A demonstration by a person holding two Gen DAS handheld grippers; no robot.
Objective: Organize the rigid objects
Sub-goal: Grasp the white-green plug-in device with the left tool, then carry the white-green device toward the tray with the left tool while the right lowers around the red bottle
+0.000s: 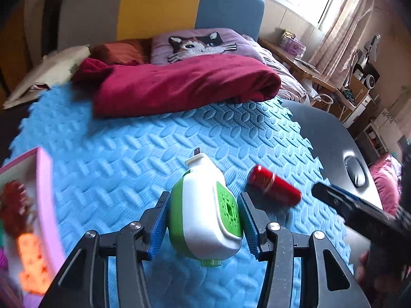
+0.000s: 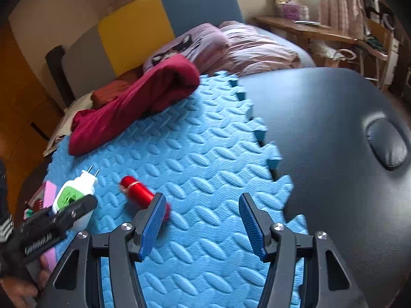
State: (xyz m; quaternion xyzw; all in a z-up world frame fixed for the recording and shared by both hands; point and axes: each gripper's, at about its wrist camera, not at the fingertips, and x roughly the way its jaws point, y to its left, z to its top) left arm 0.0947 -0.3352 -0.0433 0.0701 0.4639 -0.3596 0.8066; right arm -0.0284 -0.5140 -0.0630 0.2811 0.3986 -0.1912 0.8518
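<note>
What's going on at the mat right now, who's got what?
The left gripper is clamped on the white and green plastic plug-in device above the blue foam mat, its prongs pointing away. The right gripper is open and holds nothing; the red metal cylinder lies on the mat just past its left finger. A pink-rimmed box with items inside sits at the mat's left edge.

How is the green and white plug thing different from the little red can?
The plug-in device is green and white and egg-shaped, with metal prongs; the red can is one colour and a plain cylinder. The device looks bigger than the can. The device sits between the left gripper's pads, gripped; the can lies loose on its side, with the right gripper open and empty beside it. Both are over the blue foam mat.
</note>
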